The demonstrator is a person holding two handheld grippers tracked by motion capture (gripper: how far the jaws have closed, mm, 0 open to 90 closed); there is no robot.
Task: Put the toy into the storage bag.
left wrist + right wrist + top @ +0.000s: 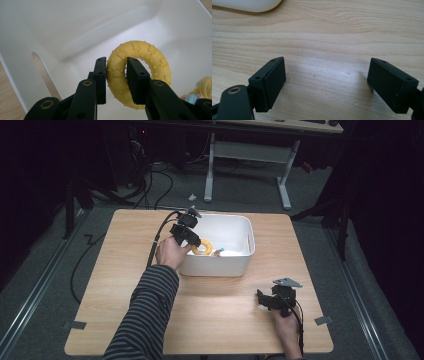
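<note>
- The white tub (235,262) stands on the wooden table (210,320), toward its 12 o'clock edge; a small pastel toy (218,251) lies inside, at about 3 o'clock from the yellow ring (204,247).
- No readable writing or label anywhere (the tub's walls are plain).
- The yellow ring (140,72) is a rubbery doughnut embossed with paw prints and small bumps, held upright within the tub.
- The left gripper (117,75) is clenched on the ring's band, one jaw through its hole.
- The right gripper (327,82) rests at the table's 5 o'clock, jaws spread wide, nothing between them.
</note>
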